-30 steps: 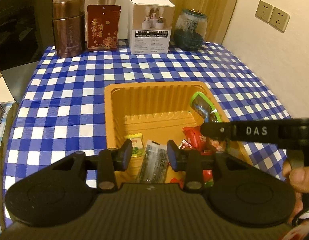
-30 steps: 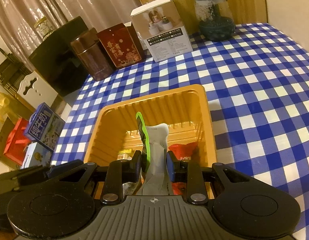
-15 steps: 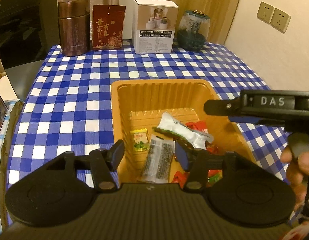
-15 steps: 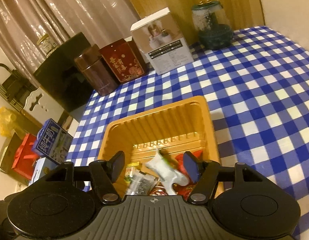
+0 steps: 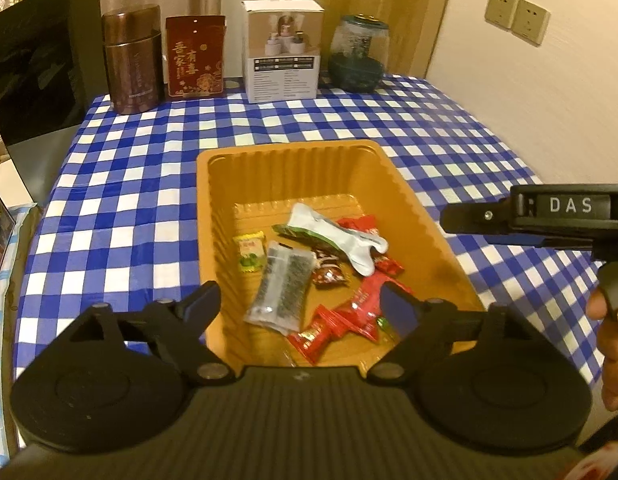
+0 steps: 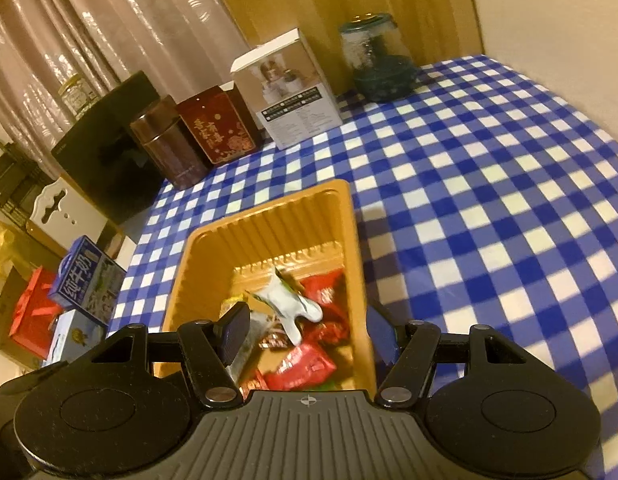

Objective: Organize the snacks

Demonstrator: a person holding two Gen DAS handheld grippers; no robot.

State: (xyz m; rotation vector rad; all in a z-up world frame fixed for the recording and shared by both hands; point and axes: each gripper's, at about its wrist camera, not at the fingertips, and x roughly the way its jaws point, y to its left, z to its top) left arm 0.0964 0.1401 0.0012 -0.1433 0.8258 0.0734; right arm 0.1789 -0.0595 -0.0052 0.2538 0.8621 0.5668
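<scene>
Blue-and-white checked cloth is covering the worktop (image 5: 149,200), and an orange ribbed plastic tray (image 5: 293,152) is sitting on it near the front edge. Along the far edge, a brown metal canister (image 5: 132,60), a red printed tin (image 5: 195,62), a white product box (image 5: 283,50) and a dark green glass jar (image 5: 359,58) are standing in a row.

Compared with a second ago, the right tongs (image 6: 305,334) are no longer pinching the white-and-green snack pouch (image 5: 337,236); that pouch is now lying inside the tray, resting on the red wrapped snacks (image 5: 349,308). The right tongs are standing spread above the tray's near end with nothing between them. The left tongs (image 5: 301,306) have just been opening and are now spread wide, also empty, above the tray's near edge. Both cameras are sitting further back from the tray than before.

The left wrist view is showing the clear packet of dark seeds (image 5: 283,288) and the small yellow-green candy packet (image 5: 251,250) lying on the tray floor, plus the right tool's black body with a hand (image 5: 611,320) on its grip. The right wrist view is instead showing a blue milk carton (image 6: 87,284) and a red gift box (image 6: 33,312) down beside the worktop, and pale curtains (image 6: 109,20) behind.
</scene>
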